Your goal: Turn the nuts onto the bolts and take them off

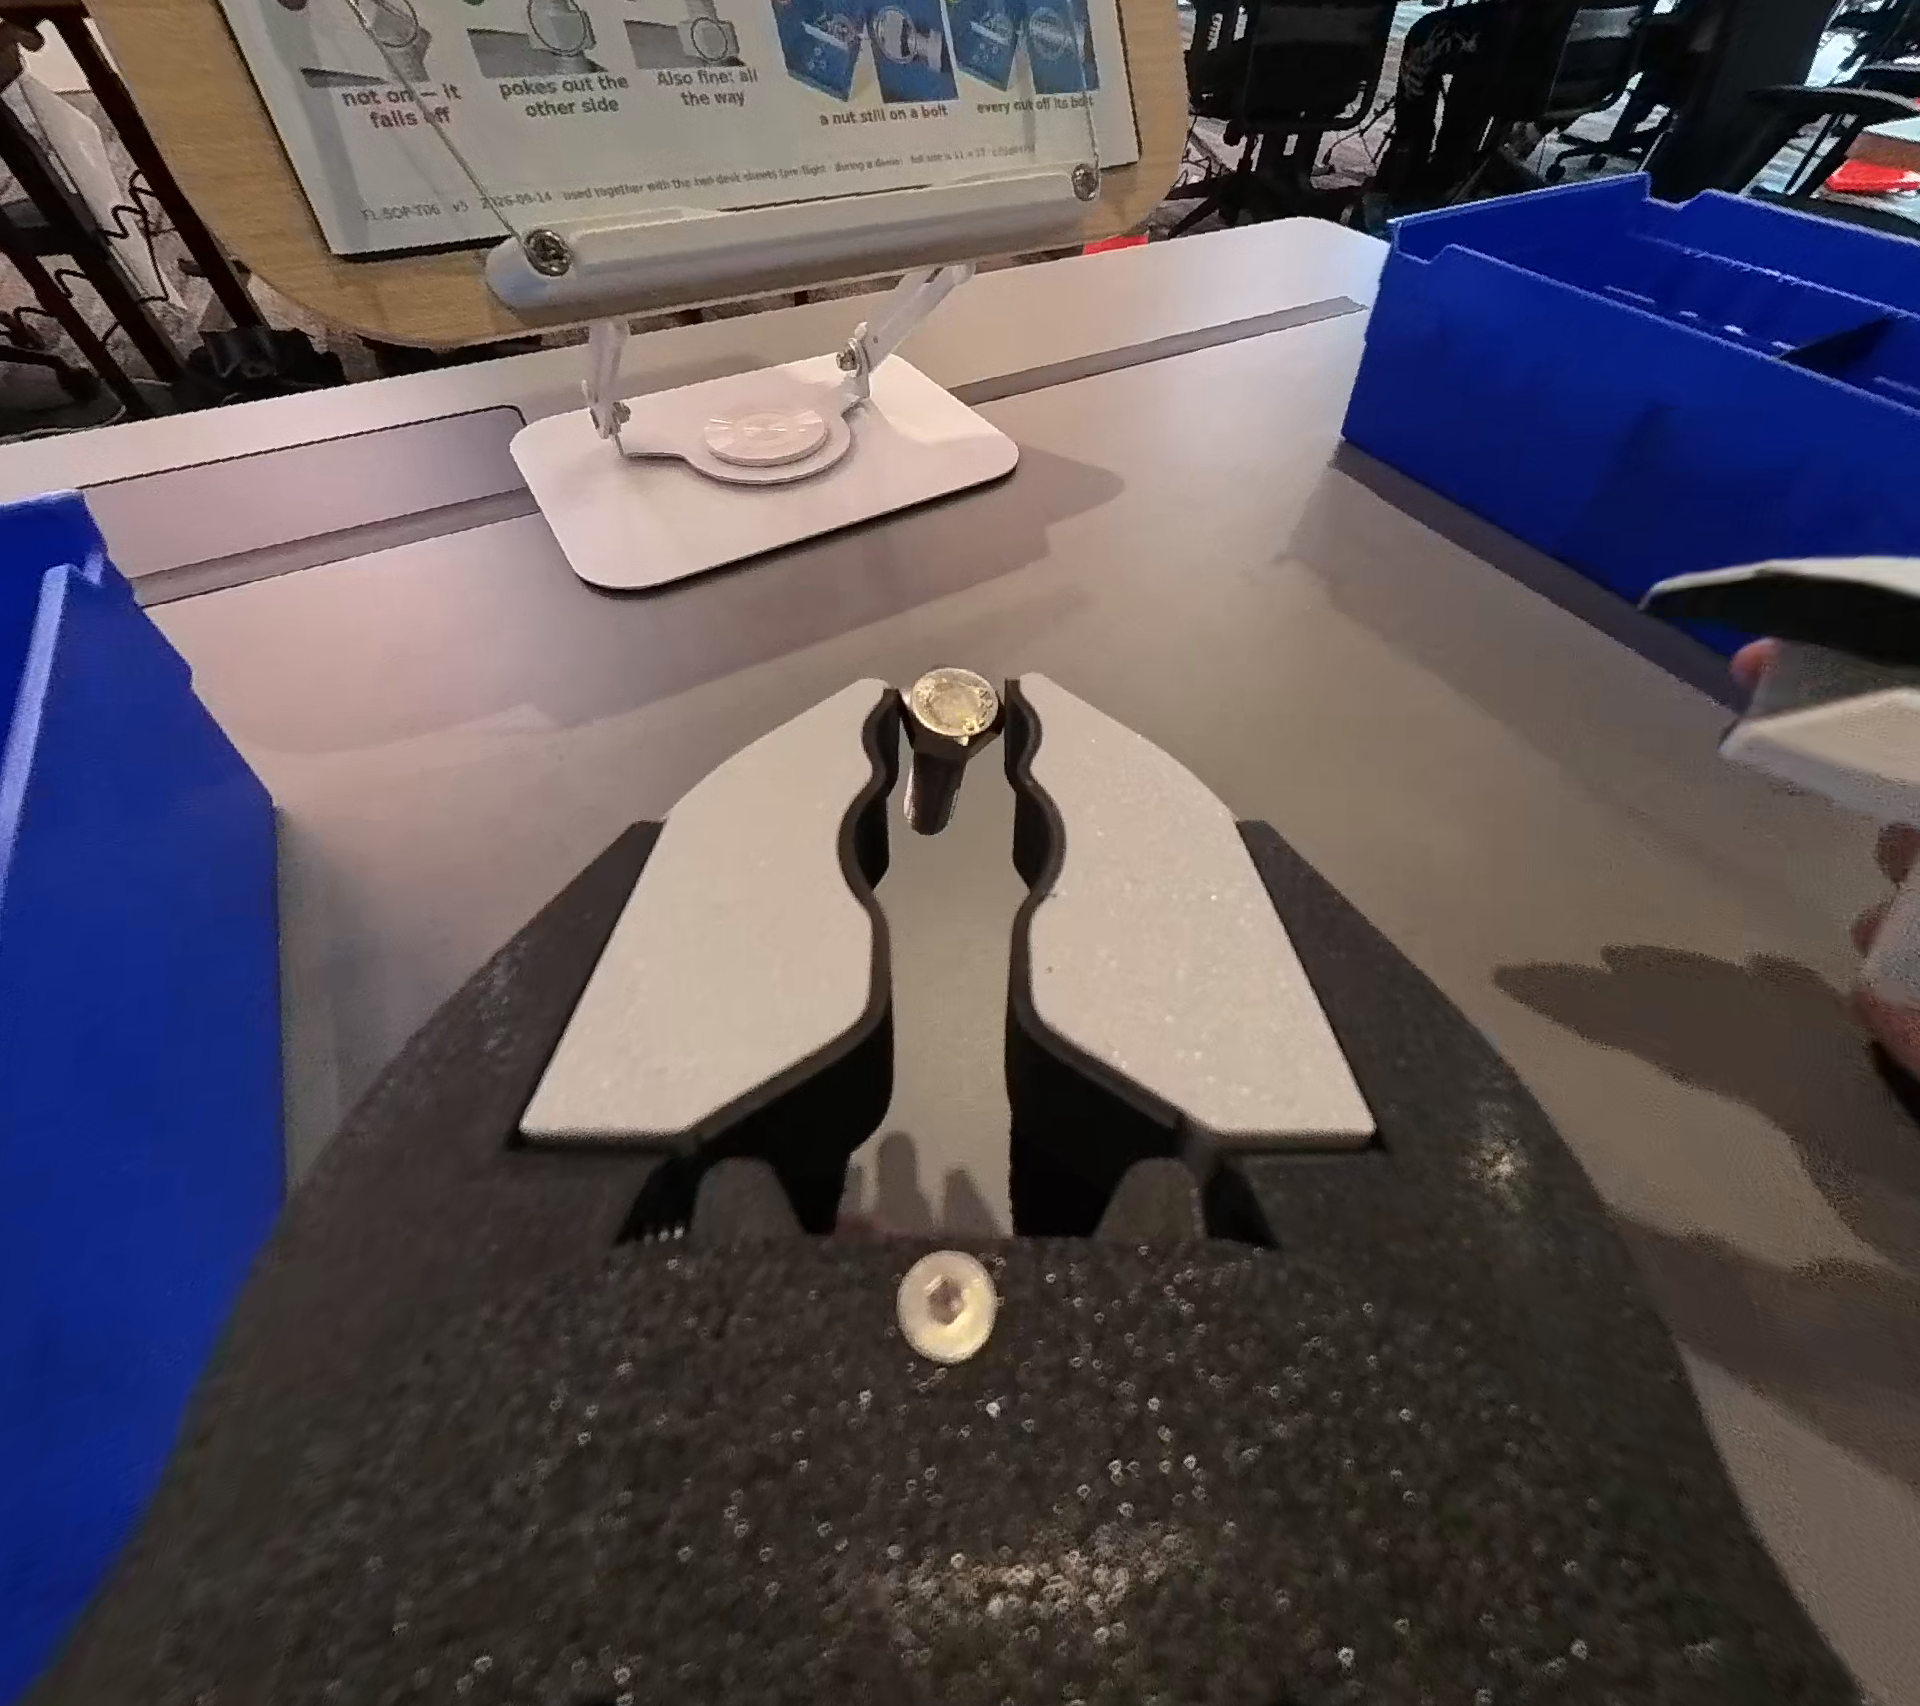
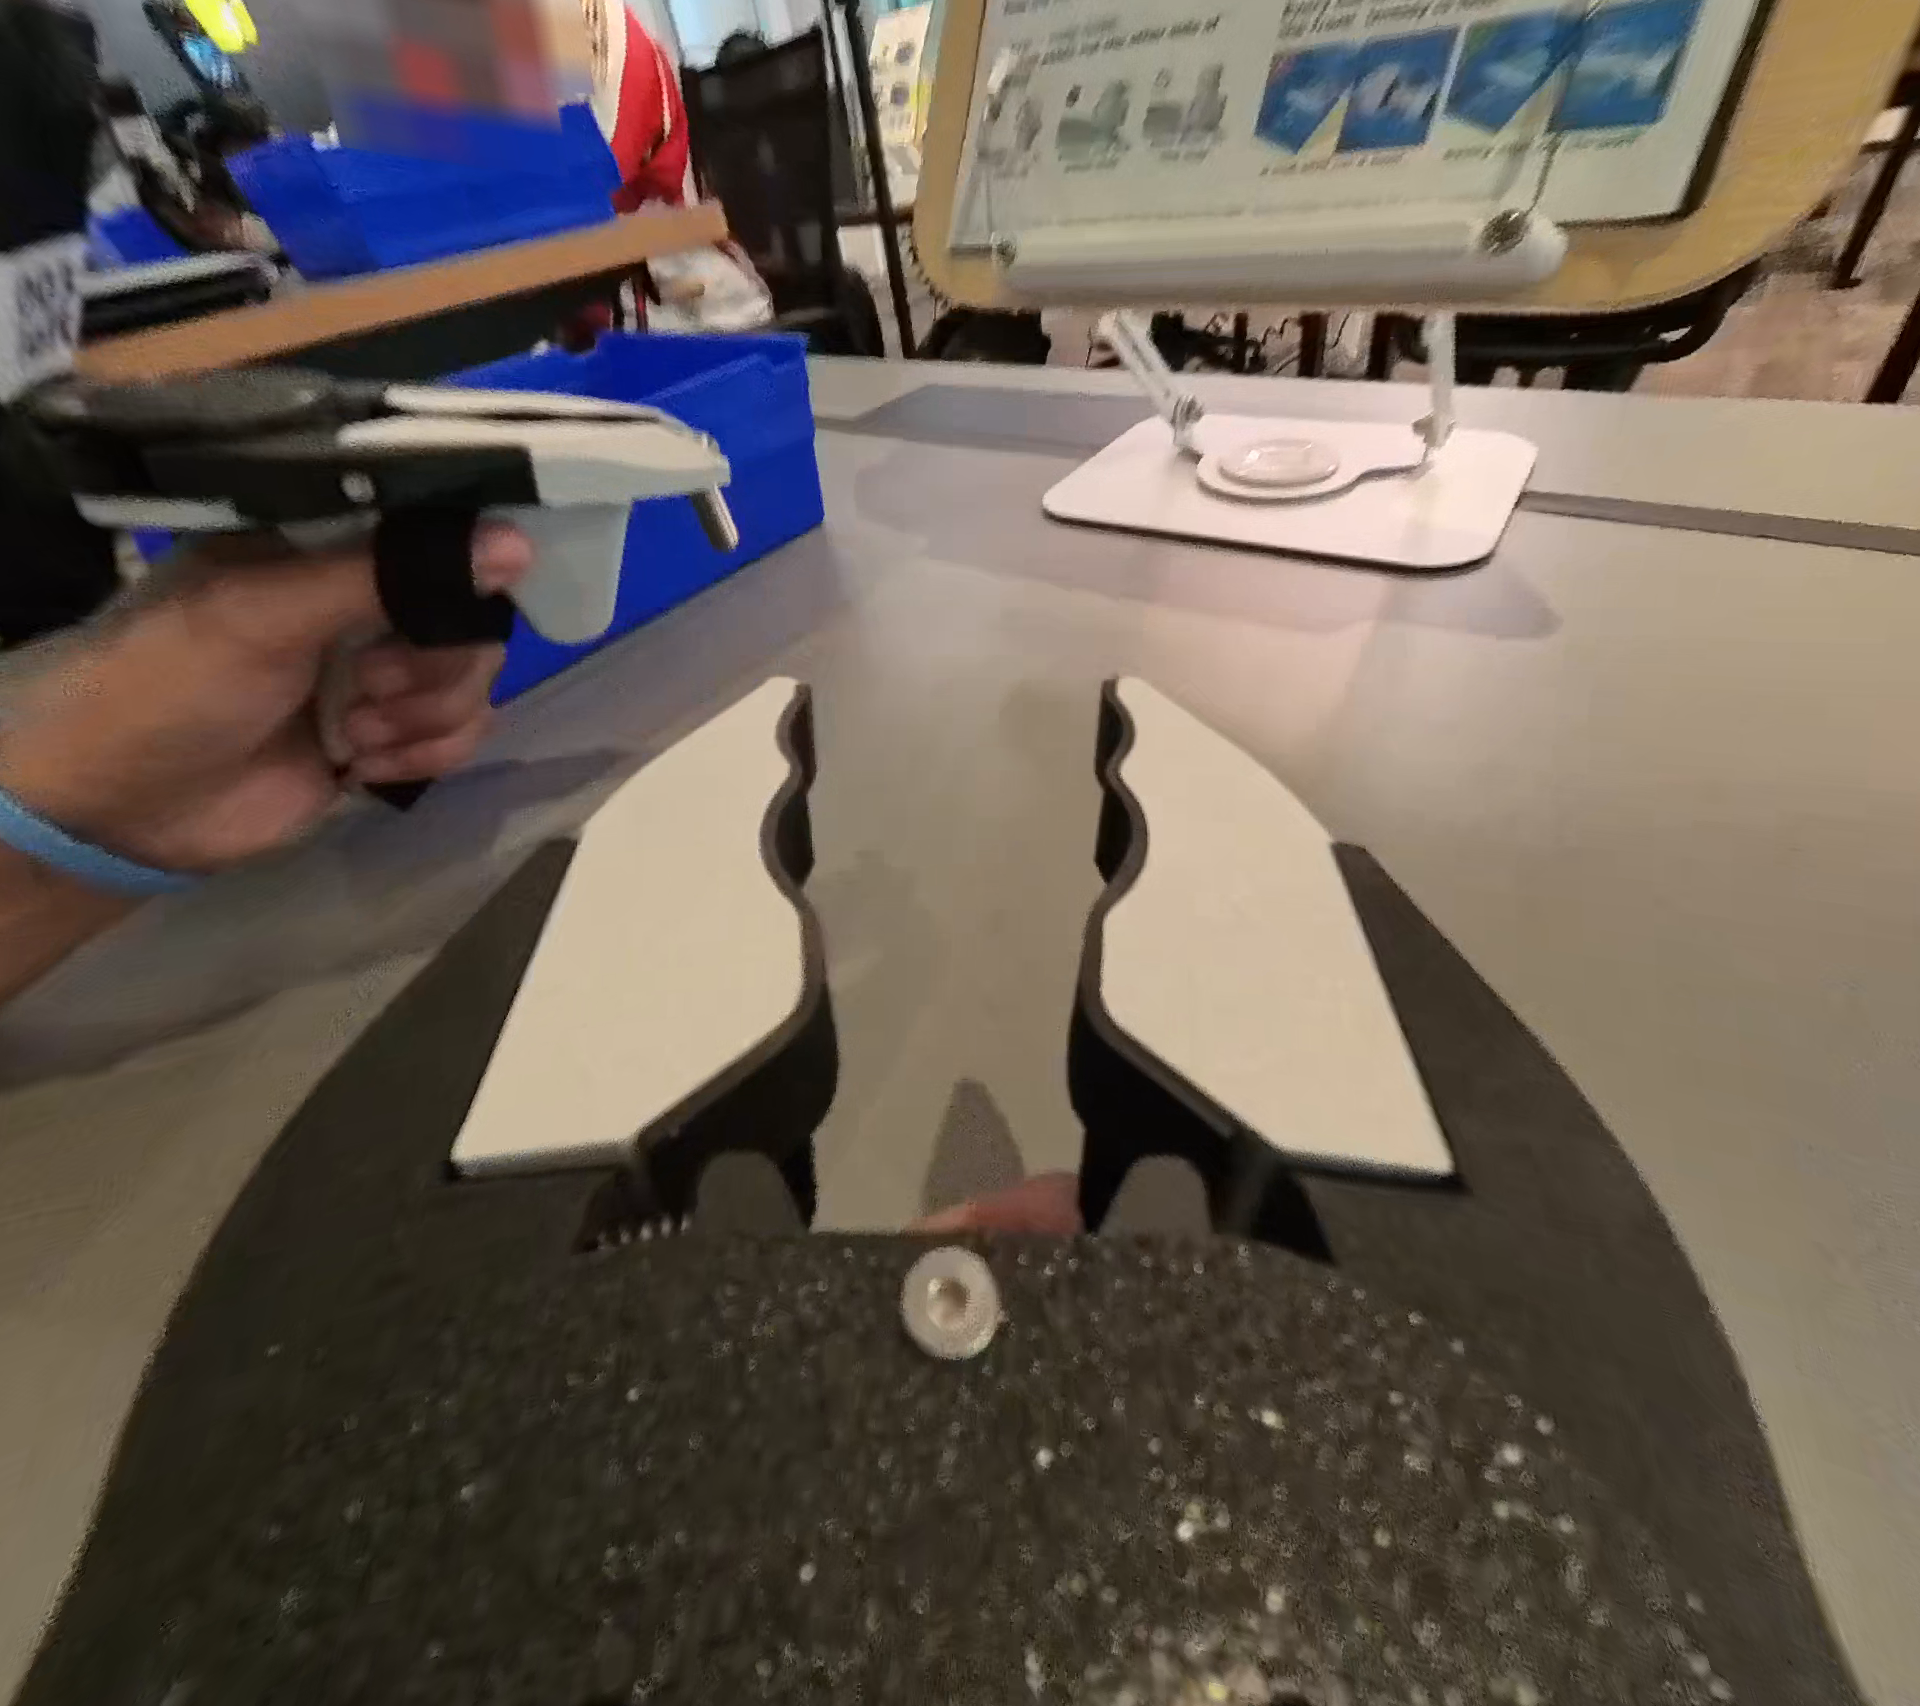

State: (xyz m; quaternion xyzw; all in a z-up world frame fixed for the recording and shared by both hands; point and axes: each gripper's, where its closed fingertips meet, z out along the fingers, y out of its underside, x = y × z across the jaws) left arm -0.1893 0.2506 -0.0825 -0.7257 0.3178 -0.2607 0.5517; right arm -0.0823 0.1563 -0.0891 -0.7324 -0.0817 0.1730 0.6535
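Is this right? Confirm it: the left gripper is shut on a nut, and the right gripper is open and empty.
Not quite. The left gripper is shut on a bolt, not a nut, as the left wrist view shows. The right gripper is open and empty.

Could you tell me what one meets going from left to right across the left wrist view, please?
Blue bin at the left edge → left gripper shut on the bolt → blue bin on the right → right gripper at the right edge.

1 bolt (image 1: 943, 726), 2 blue bins: left edge (image 1: 94, 929) & upper right (image 1: 1621, 409); 1 instruction stand (image 1: 665, 98), 2 hand-held grippers (image 1: 948, 700) (image 2: 954, 711).
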